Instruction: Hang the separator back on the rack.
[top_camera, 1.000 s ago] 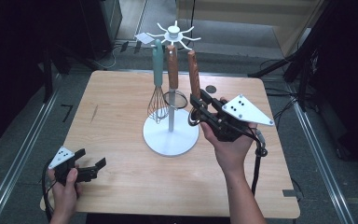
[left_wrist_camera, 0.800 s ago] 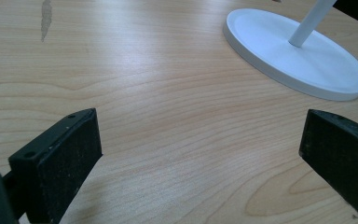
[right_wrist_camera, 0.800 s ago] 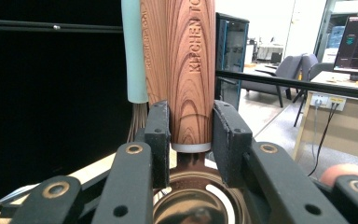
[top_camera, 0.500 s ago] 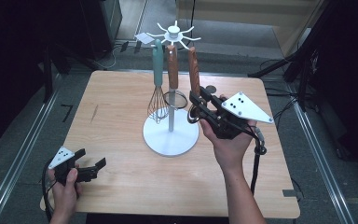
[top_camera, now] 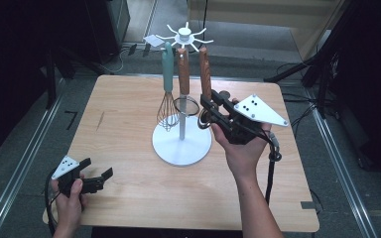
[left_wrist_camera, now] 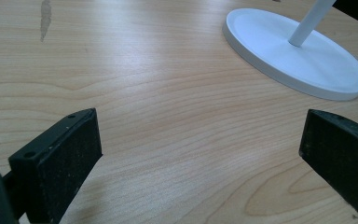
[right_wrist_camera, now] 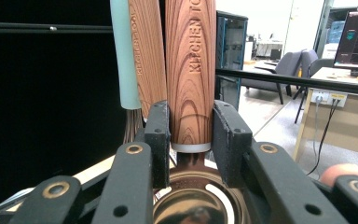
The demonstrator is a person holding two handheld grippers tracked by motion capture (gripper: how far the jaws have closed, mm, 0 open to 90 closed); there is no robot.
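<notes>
Both black claws carry grey three-cornered plates (top_camera: 260,110) with dark dots and trailing cables.

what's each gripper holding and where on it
Right gripper: the wooden-handled utensil, clamped at the handle's lower end as it hangs on the rack. Left gripper: nothing, jaws open.

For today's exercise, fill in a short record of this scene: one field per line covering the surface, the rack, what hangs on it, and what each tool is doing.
Surface: wooden table
Rack: white stand with a round base, a pole and hooks on top
Hanging items: teal-handled whisk, wood-handled strainer, wood-handled utensil
Right tool: jaws closed on the lower end of the wood-handled utensil's handle
Left tool: jaws wide open, nothing between them, low over the table's near left corner
Text seen: KITCHEN engraved on the gripped handle
</notes>
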